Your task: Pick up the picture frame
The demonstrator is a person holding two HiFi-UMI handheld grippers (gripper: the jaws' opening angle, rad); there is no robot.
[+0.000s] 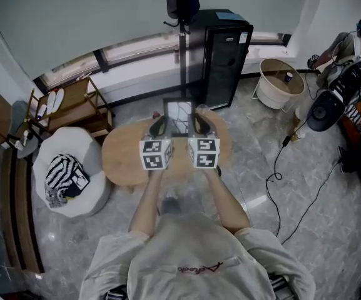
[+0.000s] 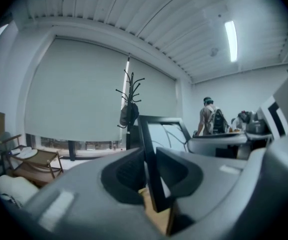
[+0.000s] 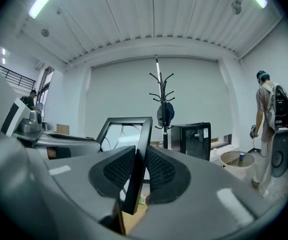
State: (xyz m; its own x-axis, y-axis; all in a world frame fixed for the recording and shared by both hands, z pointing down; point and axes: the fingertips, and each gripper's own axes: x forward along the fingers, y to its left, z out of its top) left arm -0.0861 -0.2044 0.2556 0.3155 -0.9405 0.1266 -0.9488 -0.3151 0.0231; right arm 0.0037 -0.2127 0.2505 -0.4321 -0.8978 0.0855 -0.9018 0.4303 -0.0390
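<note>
While stretching both forearms (image 1: pixel 144 200) forward, holds the picture frame (image 1: pixel 180 114) upright, lifted off the round wooden table (image 1: pixel 121 161) and above its far side. Clamps the frame's left rail in the left gripper (image 1: pixel 159 127), dark pads pressed on the black moulding from either face. Clamps the right rail in the right gripper (image 1: pixel 200 124) the same way, ribbed pads tight on the edge. Points both grippers roughly level, side by side, marker cubes nearly touching. Shows pale glass inside the black border.

Left of the table, finds a white pouf (image 1: pixel 96 161) carrying a black-and-white striped cloth (image 1: pixel 61 167). Further back on that side, finds a wooden rack (image 1: pixel 74 99) with pale flat items (image 1: pixel 54 100) lying on it; cannot tell what they are. Past the table, faces a black cabinet (image 1: pixel 224 61), door closed, contents not visible. To its right, finds a white round tub (image 1: pixel 271 95) holding one small cup (image 1: pixel 288 77) with a blue top. Farthest off, meets a coat stand (image 1: pixel 182 49) with a dark bag (image 1: pixel 182 4) hung on it.
</note>
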